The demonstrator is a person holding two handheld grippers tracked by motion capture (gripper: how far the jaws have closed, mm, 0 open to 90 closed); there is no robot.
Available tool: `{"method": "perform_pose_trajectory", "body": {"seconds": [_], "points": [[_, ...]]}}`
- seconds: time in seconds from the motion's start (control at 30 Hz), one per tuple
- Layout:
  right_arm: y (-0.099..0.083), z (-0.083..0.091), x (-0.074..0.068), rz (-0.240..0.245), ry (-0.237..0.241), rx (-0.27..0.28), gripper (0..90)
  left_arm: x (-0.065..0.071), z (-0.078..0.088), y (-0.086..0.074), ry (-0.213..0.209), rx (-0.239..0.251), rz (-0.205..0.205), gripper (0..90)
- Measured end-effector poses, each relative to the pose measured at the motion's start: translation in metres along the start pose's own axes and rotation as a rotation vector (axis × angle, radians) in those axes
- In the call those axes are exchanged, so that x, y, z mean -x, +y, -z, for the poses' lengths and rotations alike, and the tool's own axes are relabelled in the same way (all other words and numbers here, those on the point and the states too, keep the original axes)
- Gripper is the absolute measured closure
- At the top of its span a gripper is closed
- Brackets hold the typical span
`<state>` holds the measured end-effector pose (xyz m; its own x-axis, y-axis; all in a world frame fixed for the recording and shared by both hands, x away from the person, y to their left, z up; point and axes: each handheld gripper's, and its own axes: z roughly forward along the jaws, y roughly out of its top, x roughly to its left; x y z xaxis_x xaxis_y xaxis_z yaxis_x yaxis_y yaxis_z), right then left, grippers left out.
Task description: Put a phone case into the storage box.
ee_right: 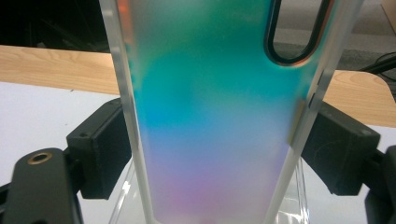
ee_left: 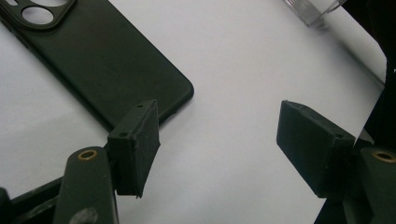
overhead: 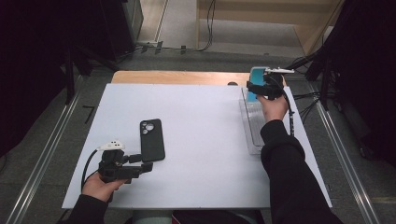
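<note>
Iridescent phone case (ee_right: 215, 116) is clamped edge to edge in my right hand-held gripper (ee_right: 215, 140), above the clear tray (overhead: 250, 126). I'd lower it straight. Left hand-held gripper (ee_left: 217, 140) gapes beside the black case (ee_left: 93, 60).

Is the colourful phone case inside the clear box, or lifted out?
Lifted out: right gripper holds the colourful phone case by its edges above the clear box.

The person's left hand (overhead: 100, 186) rested near the front-left corner of the white table (overhead: 196, 140), holding the left gripper (overhead: 148, 162) low and level, its jaws standing apart. The right arm, in a dark sleeve (overhead: 285, 163), reached along the table's right edge to its far-right corner, where the right hand (overhead: 273, 106) held the right gripper (overhead: 259, 87) with its jaws clamped.
</note>
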<state>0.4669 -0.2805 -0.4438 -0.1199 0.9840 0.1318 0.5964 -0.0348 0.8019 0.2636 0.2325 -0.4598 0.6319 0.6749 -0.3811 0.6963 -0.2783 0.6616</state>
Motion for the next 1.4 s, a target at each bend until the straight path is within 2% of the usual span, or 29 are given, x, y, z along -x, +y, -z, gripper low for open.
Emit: {"method": "perform_pose_trajectory", "body": {"seconds": [0.1,0.17,0.23,0.27,0.37,0.63,0.73,0.83,1.1,1.2,1.23,1.4], "points": [[-0.002,-0.008,0.001,-0.001,-0.017,-0.005,14.4,0.000,0.000,0.000,-0.001,0.001,0.000,30.1],[-0.005,-0.014,0.000,-0.011,-0.022,-0.024,14.3,0.000,0.000,0.000,-0.002,0.001,0.001,30.1],[-0.006,-0.019,-0.001,-0.014,-0.048,-0.051,14.2,0.000,0.000,0.000,-0.003,-0.001,0.002,30.1],[-0.007,-0.022,-0.002,-0.015,-0.050,-0.047,13.6,0.000,0.000,0.000,-0.003,-0.002,0.002,30.1],[-0.006,-0.023,-0.003,-0.010,-0.049,-0.030,13.5,0.000,0.000,0.000,-0.004,0.002,0.001,30.1],[-0.004,-0.025,-0.006,0.004,-0.054,-0.041,13.0,0.000,0.000,-0.001,-0.003,0.000,0.001,30.2],[-0.003,-0.026,-0.005,0.007,-0.053,-0.048,9.8,0.000,0.000,-0.001,-0.004,-0.001,0.001,30.1],[-0.002,-0.025,-0.005,0.015,-0.066,-0.053,9.8,0.000,0.000,-0.001,-0.002,-0.001,0.001,30.1],[-0.002,-0.022,-0.005,0.013,-0.053,-0.070,8.0,0.000,-0.001,-0.001,-0.004,-0.002,0.005,30.1],[-0.002,-0.022,-0.005,0.006,-0.034,-0.078,0.6,0.000,-0.001,0.000,-0.004,-0.003,0.006,30.1],[-0.002,-0.022,-0.005,0.003,-0.020,-0.079,0.6,0.000,-0.001,0.000,-0.004,-0.003,0.005,30.1],[-0.002,-0.021,-0.006,0.011,-0.017,-0.082,0.6,0.000,-0.001,0.000,-0.005,-0.002,0.004,30.1]]}}
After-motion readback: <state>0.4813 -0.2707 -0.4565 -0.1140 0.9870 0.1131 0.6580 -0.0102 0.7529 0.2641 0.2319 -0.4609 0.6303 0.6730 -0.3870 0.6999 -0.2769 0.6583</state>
